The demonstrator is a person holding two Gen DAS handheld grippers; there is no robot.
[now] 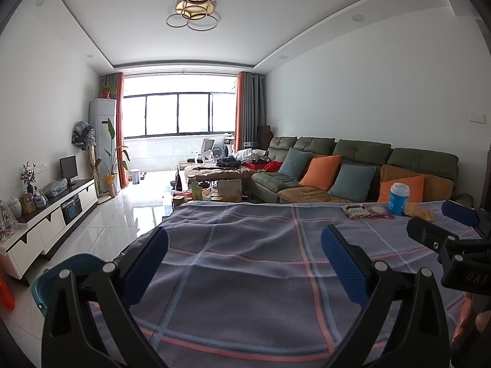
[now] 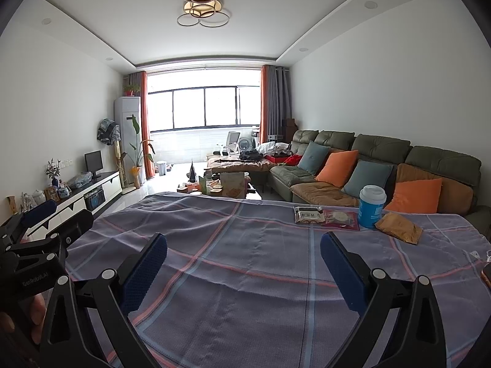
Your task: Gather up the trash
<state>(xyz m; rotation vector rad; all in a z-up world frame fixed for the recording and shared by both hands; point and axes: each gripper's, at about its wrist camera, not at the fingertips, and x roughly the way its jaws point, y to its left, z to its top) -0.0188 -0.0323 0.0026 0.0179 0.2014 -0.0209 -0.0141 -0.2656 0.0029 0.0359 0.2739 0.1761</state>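
Both grippers hang low over a table w/ a purple-grey plaid cloth (image 2: 245,245) crossed by pink and blue stripes.

Left gripper (image 1: 244,263): blue-padded fingers spread wide, nothing between them, only bare cloth below. Right gripper (image 2: 243,265): same, fingers wide apart and holding nothing. Each shows at the edge of the other's view, so they sit side by side, near each other.

Trash is bunched at the far right part of the table, well apart from both grippers:
- blue cup (image 2: 371,206) w/ white lid, standing upright, white print on its side too small to read
- brown wrapper (image 2: 399,227), crumpled, flat on the cloth, just right of the cup and touching or nearly touching its base
- dark red packet (image 2: 342,219) w/ a pale round picture, lying flat just left of the cup
- grey packet (image 2: 308,214) w/ a dark top band and a label, flat, edge against the red one

In the left view the same group sits far right: cup (image 1: 399,198), packets (image 1: 359,211) to its left.

Behind the table is a green sofa (image 2: 383,150) w/ orange and blue cushions.
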